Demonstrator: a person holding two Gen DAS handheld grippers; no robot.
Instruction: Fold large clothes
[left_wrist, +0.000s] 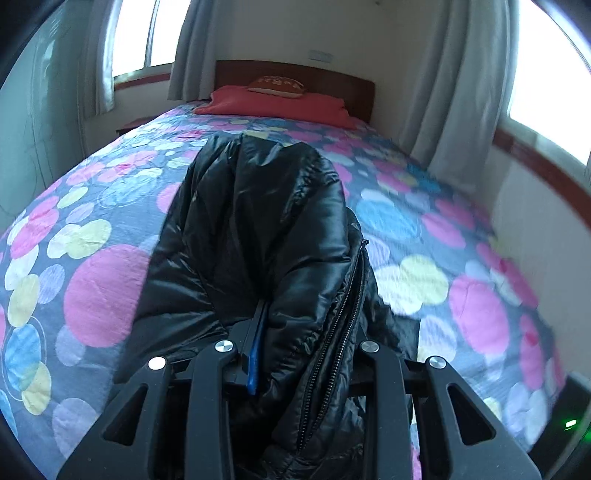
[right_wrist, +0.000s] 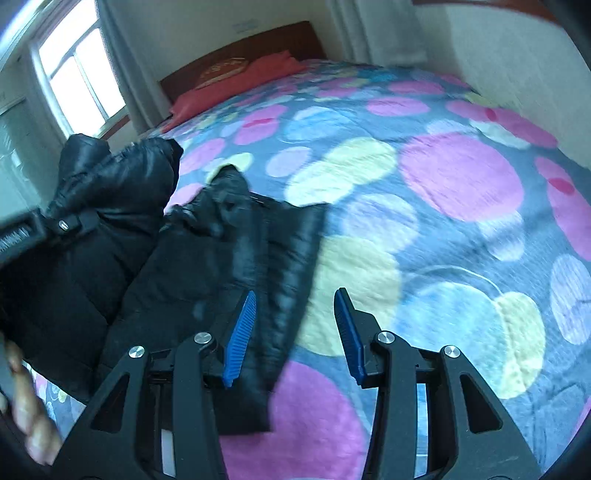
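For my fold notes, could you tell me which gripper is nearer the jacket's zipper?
Left: the left gripper grips the black jacket beside its zipper; the right gripper is open over the hem.

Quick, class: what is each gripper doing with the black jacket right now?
Left gripper: closed on the black puffer jacket, bunched between its fingers.
Right gripper: open, holding nothing; a jacket edge lies between its fingers, not pinched.

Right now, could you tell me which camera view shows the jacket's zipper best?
The left wrist view: the zipper runs close and sharp down the black jacket bunched in the left gripper. The right wrist view shows the jacket blurred, with no zipper discernible.
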